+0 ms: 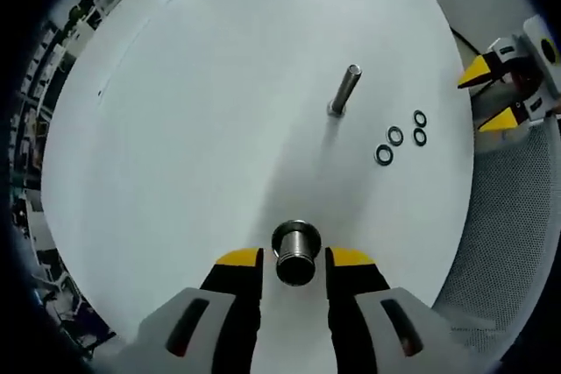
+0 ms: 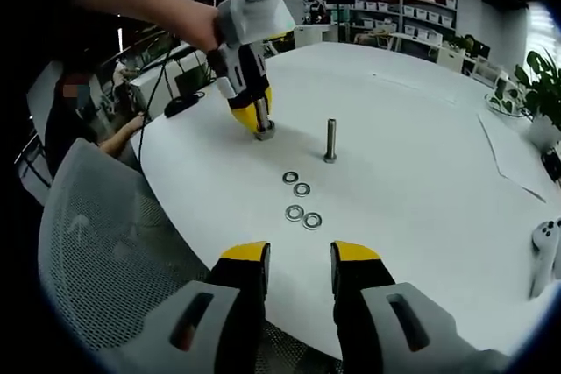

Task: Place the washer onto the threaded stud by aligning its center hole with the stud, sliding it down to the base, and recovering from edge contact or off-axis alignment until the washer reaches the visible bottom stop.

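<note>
Flanking an unlabelled stud [image 1: 294, 253], left gripper [image 1: 294, 260], 4 washers [image 2: 301, 201] apart

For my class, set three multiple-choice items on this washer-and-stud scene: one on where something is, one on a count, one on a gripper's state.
1. Where do the loose washers lie?
A. on the table beside the upright stud
B. stacked on the stud
C. on the mesh chair

2. How many loose washers are there?
A. two
B. four
C. six

3. How are the right gripper's jaws?
A. shut on a washer
B. shut on the stud
C. open with nothing between them

Key: 1 A, they rest on the white table near the upright stud. 2 B, the right gripper view shows four rings. 3 C, bare table shows in the gap between the yellow tips.
</note>
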Tool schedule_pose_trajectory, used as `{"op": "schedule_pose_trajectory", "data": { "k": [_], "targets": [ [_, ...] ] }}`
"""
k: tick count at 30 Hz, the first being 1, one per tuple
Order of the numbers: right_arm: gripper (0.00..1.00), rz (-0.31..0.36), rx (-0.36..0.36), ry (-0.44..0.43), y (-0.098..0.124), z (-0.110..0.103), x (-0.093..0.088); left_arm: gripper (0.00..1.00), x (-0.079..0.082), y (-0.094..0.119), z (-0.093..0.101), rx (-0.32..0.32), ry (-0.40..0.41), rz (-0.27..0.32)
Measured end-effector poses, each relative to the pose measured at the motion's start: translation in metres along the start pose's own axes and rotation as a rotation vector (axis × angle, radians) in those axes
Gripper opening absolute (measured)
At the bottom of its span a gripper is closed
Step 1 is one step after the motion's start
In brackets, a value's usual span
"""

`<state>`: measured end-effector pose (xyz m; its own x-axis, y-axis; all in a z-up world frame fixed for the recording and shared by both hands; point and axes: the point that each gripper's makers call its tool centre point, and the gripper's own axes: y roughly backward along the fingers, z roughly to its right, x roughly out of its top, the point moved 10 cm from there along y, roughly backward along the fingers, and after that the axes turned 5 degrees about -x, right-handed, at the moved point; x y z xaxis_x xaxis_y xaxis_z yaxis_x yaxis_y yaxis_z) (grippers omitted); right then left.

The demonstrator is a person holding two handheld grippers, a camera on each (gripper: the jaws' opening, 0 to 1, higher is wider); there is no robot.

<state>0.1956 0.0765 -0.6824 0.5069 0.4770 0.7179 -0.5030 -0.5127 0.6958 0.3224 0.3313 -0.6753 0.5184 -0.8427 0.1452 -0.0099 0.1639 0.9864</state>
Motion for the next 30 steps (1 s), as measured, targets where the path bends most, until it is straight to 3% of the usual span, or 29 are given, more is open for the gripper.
{"op": "schedule_pose_trajectory", "data": {
  "k": [16,26,30],
  "targets": [
    [0.3,-0.009,0.005,0.005,0.0,-0.001,-0.001,0.32,-0.022,0.012,0.006,0.007,0.102,0.098],
    [0.3,-0.018,0.009,0.01,-0.001,-0.001,-0.002,0.33,-0.033,0.022,0.016,0.018,0.173,0.201],
    [0.3,-0.022,0.012,0.015,-0.001,-0.001,-0.002,0.33,-0.042,0.02,0.019,0.018,0.182,0.209]
  ]
}}
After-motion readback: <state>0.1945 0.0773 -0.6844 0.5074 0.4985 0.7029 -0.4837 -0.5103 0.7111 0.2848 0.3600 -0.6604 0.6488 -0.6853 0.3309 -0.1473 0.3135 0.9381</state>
